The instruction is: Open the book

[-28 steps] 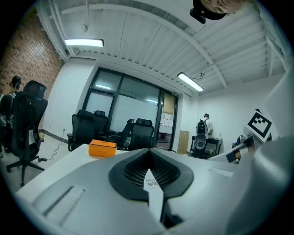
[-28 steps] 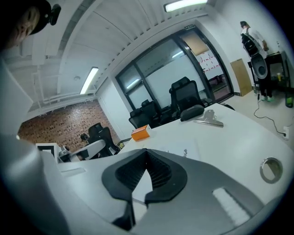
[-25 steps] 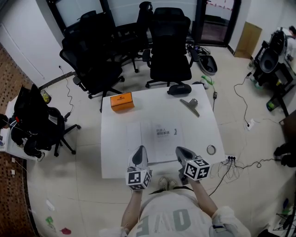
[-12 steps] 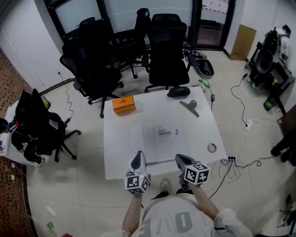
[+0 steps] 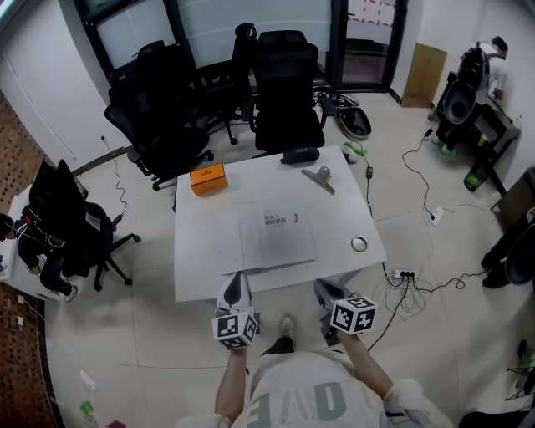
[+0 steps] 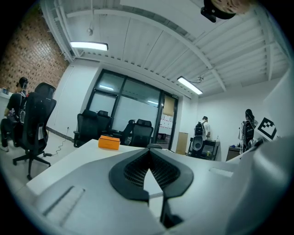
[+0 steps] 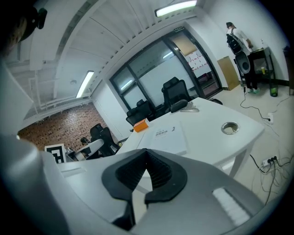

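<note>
The book [image 5: 276,235] lies unopened in the middle of the table [image 5: 196,272]; your left gripper [image 5: 237,279] and right gripper [image 5: 323,287], jaws together and empty, hover off its near edge.

Left claw [image 5: 236,281], right claw [image 5: 324,288]: closed, empty

No text fully legible.
- Book [image 5: 276,236], on table ahead of both jaws: short block of dark print on upper cover, too small to read. Right gripper view shows two lines plus small mark, still illegible.
- Orange box [image 5: 207,178], far beyond left jaws: small dark logo on top, unreadable.
- Paper sheets [image 5: 368,10] on glass door, far ahead of jaws: red and white, blurred.
- Marker cubes behind jaws of left gripper [image 5: 236,282] and right gripper [image 5: 328,291]: black-and-white square code patterns, no letters.
- Shirt [image 5: 292,393], behind jaws: large pale letters, cut off, not surely readable.
</note>
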A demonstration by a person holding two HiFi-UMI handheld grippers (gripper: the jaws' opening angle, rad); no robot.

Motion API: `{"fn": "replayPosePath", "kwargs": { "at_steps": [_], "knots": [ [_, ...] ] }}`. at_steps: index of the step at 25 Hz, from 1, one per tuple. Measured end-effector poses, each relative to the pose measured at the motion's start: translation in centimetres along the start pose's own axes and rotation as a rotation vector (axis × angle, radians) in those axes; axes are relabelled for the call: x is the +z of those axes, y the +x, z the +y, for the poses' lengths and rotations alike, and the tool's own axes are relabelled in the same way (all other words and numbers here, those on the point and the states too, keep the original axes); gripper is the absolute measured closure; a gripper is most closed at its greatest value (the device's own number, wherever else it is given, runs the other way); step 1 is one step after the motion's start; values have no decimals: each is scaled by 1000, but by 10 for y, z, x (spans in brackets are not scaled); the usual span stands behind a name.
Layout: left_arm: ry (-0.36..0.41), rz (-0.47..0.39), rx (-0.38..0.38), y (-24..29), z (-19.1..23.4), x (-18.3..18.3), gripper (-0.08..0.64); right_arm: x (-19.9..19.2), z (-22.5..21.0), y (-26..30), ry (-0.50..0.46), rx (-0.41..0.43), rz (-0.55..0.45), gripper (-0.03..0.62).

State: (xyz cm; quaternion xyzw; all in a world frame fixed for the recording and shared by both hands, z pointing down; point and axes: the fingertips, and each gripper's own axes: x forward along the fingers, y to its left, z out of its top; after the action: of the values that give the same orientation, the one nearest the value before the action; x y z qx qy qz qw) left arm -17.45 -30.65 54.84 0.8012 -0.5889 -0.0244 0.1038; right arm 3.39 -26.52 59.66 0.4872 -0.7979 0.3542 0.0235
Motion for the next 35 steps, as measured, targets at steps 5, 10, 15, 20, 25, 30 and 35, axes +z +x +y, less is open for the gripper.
{"fn": "replayPosePath", "kwargs": {
  "at_steps": [5, 10, 15, 20, 25, 30, 35],
  "knots": [
    [-14, -5, -3, -54, -52, -22, 545, -39, -18, -79, 16, -16, -24, 589],
    [-41, 1, -11, -132, -119, -58, 545, -106, -36, -164, 31, -27, 19, 589],
    [-60, 13, 14, -214, -168, -93, 543, -151, -36, -232, 13, 8, 31, 589],
    [-63, -1, 51, -269, -190, -92, 545, -160, -22, -278, -5, 35, 27, 589],
    [-62, -19, 50, -294, -197, -83, 545, -160, -14, -308, -42, 26, 1, 589],
    [-52, -27, 25, -306, -210, -77, 545, -162, -8, -329, 2, 8, -49, 589],
    [-6, -50, 22, -320, -227, -57, 545, -156, 22, -349, -65, 63, -139, 590]
  ]
}}
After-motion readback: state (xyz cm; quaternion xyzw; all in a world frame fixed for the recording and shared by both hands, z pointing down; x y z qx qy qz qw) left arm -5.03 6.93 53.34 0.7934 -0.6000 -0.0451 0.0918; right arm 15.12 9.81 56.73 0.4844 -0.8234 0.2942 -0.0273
